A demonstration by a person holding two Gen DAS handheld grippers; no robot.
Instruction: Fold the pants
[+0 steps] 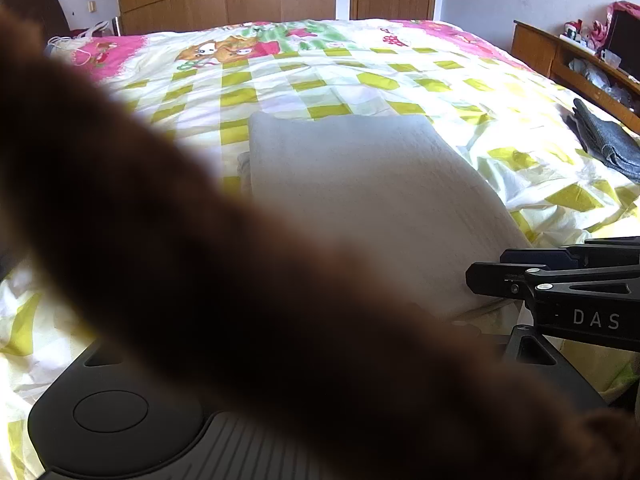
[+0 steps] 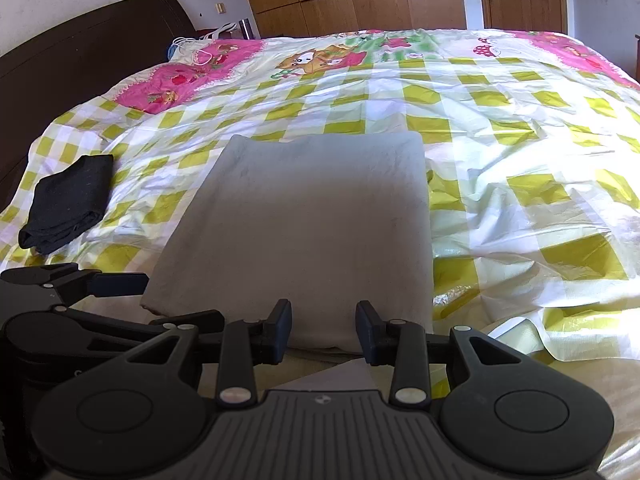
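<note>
Bed: the checked bedspread (image 2: pixel 500 128) fills both views.
Pants: the light grey pants (image 2: pixel 304 216) lie folded in a neat rectangle, long axis running away from the tools.
Dark garment: a folded dark garment (image 2: pixel 66 204) lies apart, to the left.
Right gripper: the right gripper (image 2: pixel 323 330) is spread, and the near edge of the pants sits just in front of it, so it is nearer.
Left gripper: the left gripper (image 2: pixel 120 280) points in from the left corner; its own view is covered by a brown blur, perhaps a sleeve, so I cannot tell its state.
</note>
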